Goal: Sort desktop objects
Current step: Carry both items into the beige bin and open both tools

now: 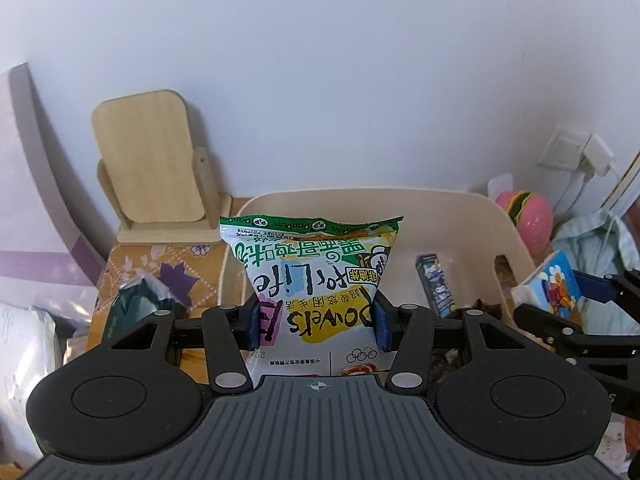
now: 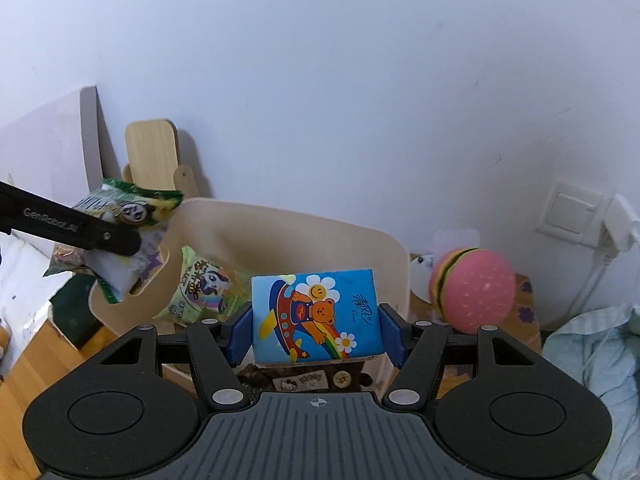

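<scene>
While both tongs carry a load, the step in hand looks like transport toward the beige bin (image 1: pixel 460 208). Left tongs (image 1: pixel 318 320) are clamped on the green-and-white snack bag (image 1: pixel 316 272), pads pinching its lower sides; the bag stands upright at frame centre, in front of the bin's near wall. Right tongs (image 2: pixel 318 330) are closed on the blue tissue pack (image 2: pixel 316 316), held flat-faced at lower centre of the right view, over the bin's near edge. Already in the bin: a pony-print snack bag (image 2: pixel 204 292) at centre left of the right view and a small dark box (image 1: pixel 436 286) right of centre in the left view. A pink burger toy (image 2: pixel 476 292) sits outside the bin at right, a wooden stand (image 1: pixel 154 168) at upper left. Judgement: next move calls for carrying each load clear over the rim, then opening the tongs; the bag is soft and may sag or catch the rim.
</scene>
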Demonstrator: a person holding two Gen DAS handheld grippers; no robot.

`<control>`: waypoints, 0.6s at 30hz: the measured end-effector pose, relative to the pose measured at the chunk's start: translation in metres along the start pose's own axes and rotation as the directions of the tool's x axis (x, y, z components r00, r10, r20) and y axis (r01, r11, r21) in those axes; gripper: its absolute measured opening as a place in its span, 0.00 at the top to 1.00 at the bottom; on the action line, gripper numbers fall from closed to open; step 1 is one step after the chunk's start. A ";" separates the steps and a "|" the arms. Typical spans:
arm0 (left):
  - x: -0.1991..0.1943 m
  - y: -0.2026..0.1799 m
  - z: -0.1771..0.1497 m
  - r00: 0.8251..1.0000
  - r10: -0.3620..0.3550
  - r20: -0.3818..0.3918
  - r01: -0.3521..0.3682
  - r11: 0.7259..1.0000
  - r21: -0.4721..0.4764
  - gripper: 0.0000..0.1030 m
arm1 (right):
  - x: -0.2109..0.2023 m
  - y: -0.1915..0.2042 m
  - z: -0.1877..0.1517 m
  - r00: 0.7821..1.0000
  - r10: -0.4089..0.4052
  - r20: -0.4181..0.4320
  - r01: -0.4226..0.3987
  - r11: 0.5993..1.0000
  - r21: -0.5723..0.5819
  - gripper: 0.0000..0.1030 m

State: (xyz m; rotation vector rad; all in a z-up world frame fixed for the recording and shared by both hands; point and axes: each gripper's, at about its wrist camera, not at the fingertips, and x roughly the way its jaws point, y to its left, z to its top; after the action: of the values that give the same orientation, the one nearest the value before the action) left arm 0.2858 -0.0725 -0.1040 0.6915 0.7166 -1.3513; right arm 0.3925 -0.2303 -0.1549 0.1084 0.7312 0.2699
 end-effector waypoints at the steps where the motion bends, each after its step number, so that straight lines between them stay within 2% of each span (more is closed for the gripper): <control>1: 0.005 -0.001 0.000 1.000 -0.005 -0.006 0.005 1.000 0.011 0.50 | 0.006 0.001 0.001 1.000 -0.003 -0.012 0.003 1.000 0.000 0.40; 3: 0.018 -0.003 -0.001 1.000 -0.004 -0.027 0.005 1.000 0.023 0.50 | 0.016 0.002 0.001 0.999 -0.010 -0.035 0.010 1.000 -0.004 0.40; 4: 0.023 -0.003 -0.002 0.999 -0.026 -0.039 0.028 0.999 0.046 0.50 | 0.020 0.003 0.002 0.999 -0.012 -0.046 0.012 1.000 -0.006 0.40; 8: 0.038 -0.004 -0.007 0.993 -0.060 -0.098 0.063 0.997 0.034 0.49 | 0.036 0.005 0.000 0.995 -0.021 -0.100 0.020 1.000 -0.010 0.40; 10: 0.037 -0.005 -0.009 0.993 -0.078 -0.091 0.082 0.996 0.034 0.44 | 0.043 0.005 -0.003 0.991 -0.029 -0.127 0.027 1.000 -0.015 0.40; 11: 0.037 -0.006 -0.010 0.993 -0.084 -0.088 0.088 0.995 0.037 0.37 | 0.046 0.006 -0.005 0.990 -0.033 -0.138 0.031 0.999 -0.018 0.39; 12: 0.035 -0.007 -0.011 0.993 -0.085 -0.082 0.089 0.995 0.037 0.33 | 0.047 0.006 -0.006 0.989 -0.036 -0.145 0.034 0.999 -0.021 0.35; 15: 0.030 -0.007 -0.009 0.992 -0.104 -0.067 0.108 0.993 0.055 0.28 | 0.047 0.006 -0.010 0.988 -0.050 -0.148 0.047 0.999 -0.024 0.26; 18: 0.026 -0.007 -0.006 0.992 -0.111 -0.063 0.115 0.992 0.060 0.25 | 0.041 0.008 -0.010 0.990 -0.045 -0.134 0.042 0.999 -0.029 0.23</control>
State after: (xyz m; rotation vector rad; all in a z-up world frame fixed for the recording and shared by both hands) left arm 0.2803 -0.0840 -0.1287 0.7538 0.7721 -1.4672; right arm 0.4135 -0.2109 -0.1869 0.0493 0.8632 0.2468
